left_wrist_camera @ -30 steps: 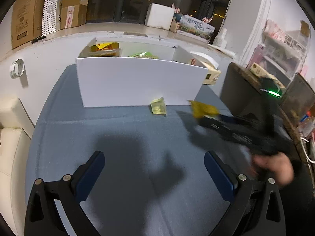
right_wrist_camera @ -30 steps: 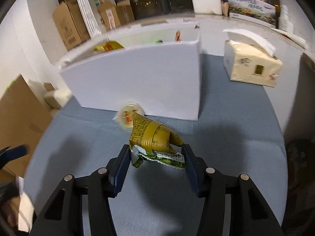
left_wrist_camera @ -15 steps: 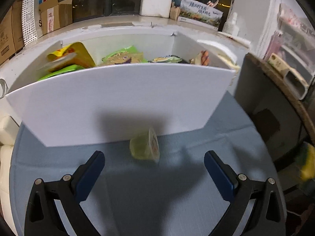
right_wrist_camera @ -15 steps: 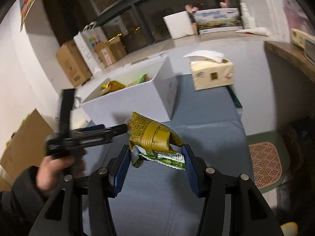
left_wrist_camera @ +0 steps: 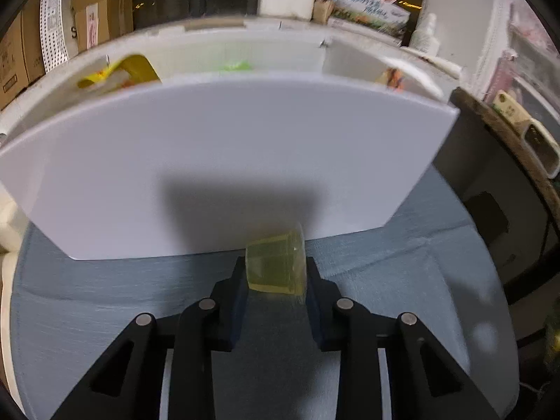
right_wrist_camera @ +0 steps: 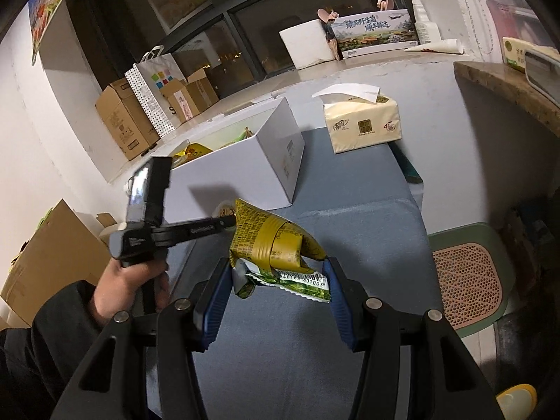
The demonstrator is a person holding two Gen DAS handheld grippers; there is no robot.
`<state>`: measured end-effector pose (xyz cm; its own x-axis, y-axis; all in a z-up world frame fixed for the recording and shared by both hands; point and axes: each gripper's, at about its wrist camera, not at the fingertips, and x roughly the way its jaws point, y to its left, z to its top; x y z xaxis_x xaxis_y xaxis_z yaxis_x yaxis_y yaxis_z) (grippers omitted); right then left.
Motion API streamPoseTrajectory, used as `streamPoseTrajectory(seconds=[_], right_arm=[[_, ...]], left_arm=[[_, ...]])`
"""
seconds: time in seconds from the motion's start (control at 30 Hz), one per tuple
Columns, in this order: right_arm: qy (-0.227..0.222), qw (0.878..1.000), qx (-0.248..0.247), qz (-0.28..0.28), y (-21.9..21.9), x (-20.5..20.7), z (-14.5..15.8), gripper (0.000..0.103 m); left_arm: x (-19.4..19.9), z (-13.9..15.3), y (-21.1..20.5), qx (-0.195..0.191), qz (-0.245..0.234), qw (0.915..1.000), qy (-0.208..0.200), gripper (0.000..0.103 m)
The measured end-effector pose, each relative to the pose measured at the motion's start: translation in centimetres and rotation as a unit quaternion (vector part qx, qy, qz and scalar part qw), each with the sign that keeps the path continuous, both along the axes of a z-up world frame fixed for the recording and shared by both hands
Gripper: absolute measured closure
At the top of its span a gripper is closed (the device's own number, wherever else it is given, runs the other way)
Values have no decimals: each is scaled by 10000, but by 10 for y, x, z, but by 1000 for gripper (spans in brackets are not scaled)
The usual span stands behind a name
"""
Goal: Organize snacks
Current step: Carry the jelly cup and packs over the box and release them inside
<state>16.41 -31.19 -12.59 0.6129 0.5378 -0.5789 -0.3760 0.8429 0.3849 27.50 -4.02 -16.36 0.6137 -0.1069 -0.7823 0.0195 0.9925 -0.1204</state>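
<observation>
Jaws of the left gripper (left_wrist_camera: 276, 274) have just closed on a jelly cup (left_wrist_camera: 274, 266) beside the white box (left_wrist_camera: 224, 161). Right gripper (right_wrist_camera: 278, 288) stands clamped on a yellow-green snack packet (right_wrist_camera: 276, 248) above the blue cloth (right_wrist_camera: 350, 210).

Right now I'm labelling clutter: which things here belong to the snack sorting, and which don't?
Job: jelly cup in left gripper; snack packet in right gripper; white box.
Lying about: tissue pack; cardboard boxes.

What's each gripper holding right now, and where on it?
Left gripper: shut on the jelly cup, pads on its two sides. Right gripper: shut on the yellow-green snack packet, clamped at its crumpled lower end.
</observation>
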Motion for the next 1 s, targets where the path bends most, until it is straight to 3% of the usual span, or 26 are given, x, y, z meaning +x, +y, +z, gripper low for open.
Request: streamPoseTrajectory(seconds=[0.4, 0.53, 0.7, 0.9, 1.0], right_arm=[[-174, 9989, -161, 415, 38, -4, 13, 46], [-283, 9977, -208, 588, 62, 5, 26, 46], [-654, 9943, -359, 757, 99, 36, 63, 46], [-629, 9952, -334, 672, 133, 105, 92, 46], [-777, 9940, -545, 534, 148, 144, 102, 46]], left_arm=[[-107, 88, 43, -267, -246, 9930, -1126, 69], [-123, 116, 61, -225, -177, 9898, -1396, 69], [-102, 137, 78, -236, -117, 9874, -1563, 69], [-25, 147, 83, -88, -68, 9889, -1483, 69], [4, 148, 81, 156, -102, 9893, -1446, 69]])
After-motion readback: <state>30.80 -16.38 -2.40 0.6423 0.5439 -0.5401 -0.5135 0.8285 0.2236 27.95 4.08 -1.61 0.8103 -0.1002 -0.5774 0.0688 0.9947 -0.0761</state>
